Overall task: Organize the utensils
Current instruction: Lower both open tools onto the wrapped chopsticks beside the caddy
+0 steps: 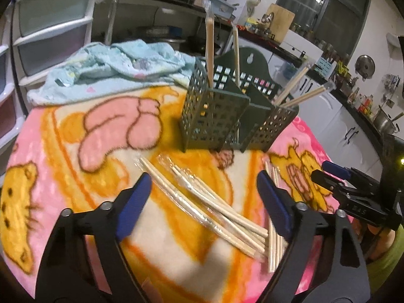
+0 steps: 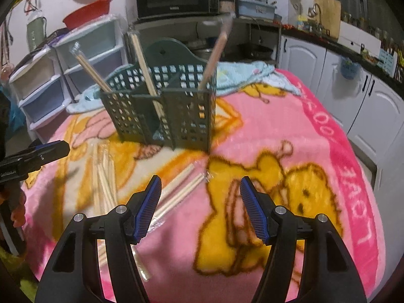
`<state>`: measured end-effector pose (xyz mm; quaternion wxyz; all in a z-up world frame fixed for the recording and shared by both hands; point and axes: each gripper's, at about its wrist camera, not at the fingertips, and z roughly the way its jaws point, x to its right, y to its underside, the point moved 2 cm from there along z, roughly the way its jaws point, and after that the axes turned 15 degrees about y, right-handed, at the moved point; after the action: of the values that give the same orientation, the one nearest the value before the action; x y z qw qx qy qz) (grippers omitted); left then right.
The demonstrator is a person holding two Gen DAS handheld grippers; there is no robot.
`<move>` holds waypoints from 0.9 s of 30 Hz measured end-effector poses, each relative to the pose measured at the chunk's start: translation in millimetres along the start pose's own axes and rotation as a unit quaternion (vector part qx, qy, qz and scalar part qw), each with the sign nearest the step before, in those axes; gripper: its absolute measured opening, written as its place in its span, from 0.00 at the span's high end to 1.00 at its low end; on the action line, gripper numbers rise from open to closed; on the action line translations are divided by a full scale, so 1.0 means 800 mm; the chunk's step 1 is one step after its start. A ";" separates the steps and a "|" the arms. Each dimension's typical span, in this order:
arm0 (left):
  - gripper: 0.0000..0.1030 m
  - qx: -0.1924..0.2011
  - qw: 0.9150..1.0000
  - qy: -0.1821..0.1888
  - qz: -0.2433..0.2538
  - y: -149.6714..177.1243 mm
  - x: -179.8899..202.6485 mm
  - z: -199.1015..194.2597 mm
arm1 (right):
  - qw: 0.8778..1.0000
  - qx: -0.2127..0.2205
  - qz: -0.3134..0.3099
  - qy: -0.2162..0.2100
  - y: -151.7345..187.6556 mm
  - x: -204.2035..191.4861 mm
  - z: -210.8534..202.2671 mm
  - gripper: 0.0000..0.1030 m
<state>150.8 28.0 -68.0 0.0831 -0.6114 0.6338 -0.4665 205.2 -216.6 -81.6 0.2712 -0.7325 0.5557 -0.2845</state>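
Your view of the surface is poor: the pink and yellow cartoon blanket (image 1: 75, 139) covers whatever lies under it, so you cannot tell what carries the things. Both pictures are blurred, and the wrappers on the chopsticks show only as faint glints.

Your left claw (image 1: 203, 194) stands wide, nothing pressed between its blue pads; the loose chopsticks (image 1: 209, 202) lie on the blanket inside that gap, untouched as far as you can see. Their long axis runs diagonally, from upper left near the holder toward lower right, where their ends pass behind the right-hand finger. A second small bundle (image 1: 274, 247) beside that finger lies nearly straight up the picture and is partly hidden by it.

Your right claw (image 2: 200, 197) is also open, with only blanket between its pads. A wrapped pair (image 2: 176, 194) lies just left of it, slanting up to the right, its lower end hidden behind the left finger.

The dark green perforated holder (image 1: 214, 111) stands upright toward the far side of the blanket, in front of a crumpled pale blue towel (image 1: 113, 60). Chopsticks already in its compartments (image 1: 209, 48) point upward, some leaning outward; their lower ends are hidden by the walls.
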 end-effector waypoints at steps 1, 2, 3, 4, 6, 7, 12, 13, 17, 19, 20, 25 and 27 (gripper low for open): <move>0.32 -0.004 1.000 0.001 -0.003 0.002 -0.002 0.004 | 1.000 -0.005 0.002 -0.001 0.002 0.001 0.005 0.40; 0.37 -0.007 1.000 0.001 -0.005 0.004 -0.004 0.008 | 1.000 -0.012 0.005 -0.002 0.003 0.002 0.012 0.40; 0.39 -0.009 1.000 0.001 -0.007 0.005 -0.006 0.010 | 1.000 -0.018 0.008 -0.003 0.004 0.002 0.018 0.40; 0.41 -0.011 1.000 0.001 -0.010 0.006 -0.008 0.013 | 1.000 -0.024 0.010 -0.004 0.005 0.003 0.022 0.40; 0.45 -0.016 1.000 0.002 -0.015 0.006 -0.012 0.018 | 0.999 -0.039 0.020 -0.011 0.005 0.004 0.036 0.40; 0.47 -0.018 1.000 0.002 -0.019 0.007 -0.014 0.021 | 0.999 -0.045 0.022 -0.013 0.005 0.004 0.042 0.40; 0.55 -0.028 0.999 0.004 -0.032 0.009 -0.022 0.032 | 0.997 -0.070 0.024 -0.018 0.003 0.000 0.067 0.49; 0.57 -0.030 0.999 0.005 -0.036 0.009 -0.025 0.034 | 0.997 -0.076 0.027 -0.019 0.003 0.000 0.073 0.51; 0.62 -0.032 0.998 0.004 -0.048 0.007 -0.031 0.039 | 0.995 -0.092 0.036 -0.024 0.003 -0.001 0.087 0.54; 0.62 -0.034 0.998 0.003 -0.055 0.007 -0.036 0.043 | 0.994 -0.100 0.041 -0.030 0.003 -0.001 0.093 0.57; 0.64 -0.034 0.998 0.003 -0.060 0.007 -0.039 0.044 | 0.993 -0.103 0.042 -0.032 0.003 -0.002 0.094 0.58; 0.70 -0.038 0.997 0.006 -0.072 0.006 -0.045 0.050 | 0.991 -0.113 0.055 -0.038 0.000 -0.001 0.102 0.60; 0.73 -0.040 0.996 0.005 -0.073 0.006 -0.046 0.052 | 0.991 -0.117 0.059 -0.041 -0.001 0.000 0.104 0.61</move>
<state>184.4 38.2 -111.9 0.0209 -0.6568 0.6059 -0.4483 265.9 -209.6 -138.5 0.2222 -0.7363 0.6158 -0.1712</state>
